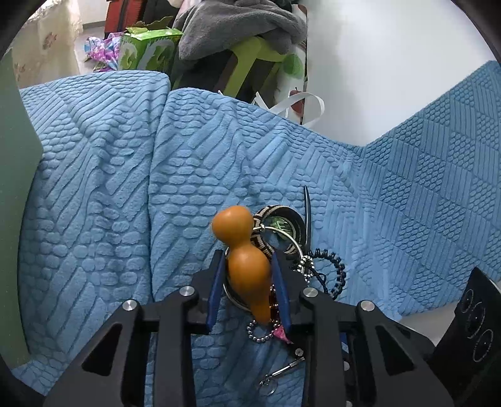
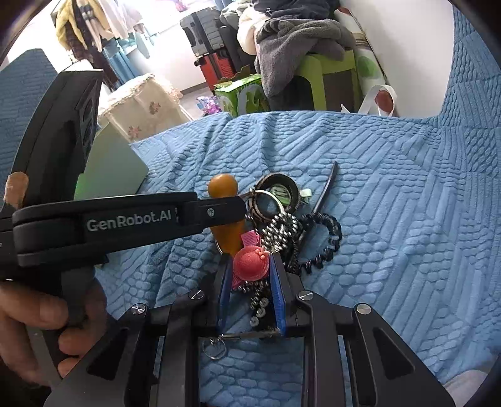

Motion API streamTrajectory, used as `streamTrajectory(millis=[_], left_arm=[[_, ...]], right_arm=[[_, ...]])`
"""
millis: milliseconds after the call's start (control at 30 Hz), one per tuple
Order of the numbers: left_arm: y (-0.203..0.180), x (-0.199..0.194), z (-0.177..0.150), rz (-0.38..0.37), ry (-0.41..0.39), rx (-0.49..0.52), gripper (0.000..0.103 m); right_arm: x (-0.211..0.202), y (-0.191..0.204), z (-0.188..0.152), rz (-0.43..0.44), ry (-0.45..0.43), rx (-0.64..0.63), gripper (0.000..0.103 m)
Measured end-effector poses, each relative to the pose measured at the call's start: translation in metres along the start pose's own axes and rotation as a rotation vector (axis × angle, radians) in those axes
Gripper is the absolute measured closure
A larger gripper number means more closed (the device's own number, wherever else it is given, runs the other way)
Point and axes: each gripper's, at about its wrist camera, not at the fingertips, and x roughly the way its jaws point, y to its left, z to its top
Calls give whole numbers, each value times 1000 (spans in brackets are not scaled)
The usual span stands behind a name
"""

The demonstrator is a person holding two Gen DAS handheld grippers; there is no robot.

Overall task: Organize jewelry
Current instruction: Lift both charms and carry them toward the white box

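Note:
A pile of jewelry lies on a blue textured sofa cover (image 1: 125,188). My left gripper (image 1: 249,263) is shut on an orange gourd-shaped pendant (image 1: 247,266), which also shows in the right wrist view (image 2: 223,188). My right gripper (image 2: 250,260) is shut on a small pink hat charm (image 2: 252,261) with a ball chain (image 2: 258,300) under it. A woven patterned bangle (image 1: 281,225), a silver ring hoop, a dark coiled bracelet (image 1: 336,275), a twisted silver chain (image 2: 278,231) and a dark hair stick (image 2: 327,186) lie behind.
A green board (image 1: 15,203) stands at the left of the sofa. Beyond the sofa edge are a green stool with grey cloth (image 1: 238,28), a green box (image 1: 147,50) and a white wall. The sofa back rises on the right (image 1: 438,156).

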Motion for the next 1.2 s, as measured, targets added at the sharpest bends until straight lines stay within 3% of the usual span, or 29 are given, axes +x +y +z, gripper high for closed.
streamTrajectory(millis=[267, 567, 800, 900, 1200], left_arm=[[-1, -11, -2, 31, 9, 55, 73], [-4, -57, -18, 80, -12, 161, 72], [4, -102, -29, 44, -33, 178, 72], [4, -126, -26, 17, -63, 195, 72], [-2, -197, -6, 43, -194, 257, 72]], right_arm=[[-12, 3, -1, -13, -16, -4, 82], [-35, 17, -2, -61, -44, -7, 82], [-57, 39, -7, -93, -65, -12, 82], [-65, 46, -5, -122, -78, -5, 82], [-110, 79, 31, -136, -176, -18, 82]])
